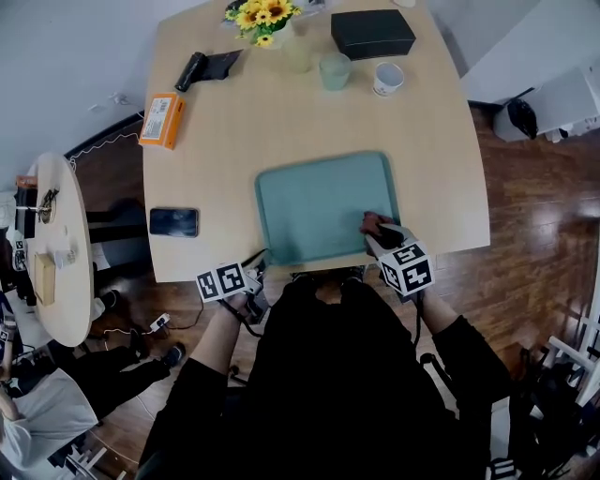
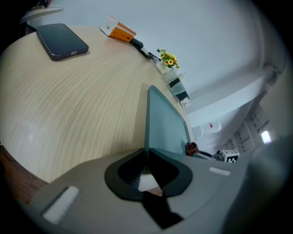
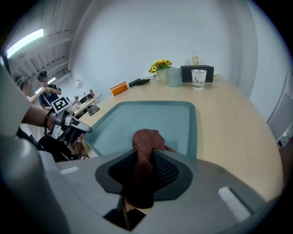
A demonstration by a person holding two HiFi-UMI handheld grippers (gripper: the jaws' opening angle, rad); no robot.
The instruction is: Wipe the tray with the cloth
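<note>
A teal tray [image 1: 319, 202] lies near the front edge of the light wooden table [image 1: 244, 131]. My right gripper [image 1: 375, 230] is shut on a dark red cloth [image 1: 371, 223], which rests on the tray's near right corner. In the right gripper view the cloth [image 3: 145, 146] bunches up between the jaws over the tray [image 3: 151, 121]. My left gripper [image 1: 258, 272] is shut on the tray's near left corner; in the left gripper view the tray's edge [image 2: 153, 128] runs straight into the closed jaws.
A black phone [image 1: 174, 222] lies left of the tray. At the table's far side are an orange box [image 1: 161, 120], a black pouch [image 1: 208, 67], sunflowers [image 1: 263, 17], two cups [image 1: 335, 70], a mug [image 1: 388, 79] and a black box [image 1: 372, 33]. A round side table [image 1: 58, 248] stands left.
</note>
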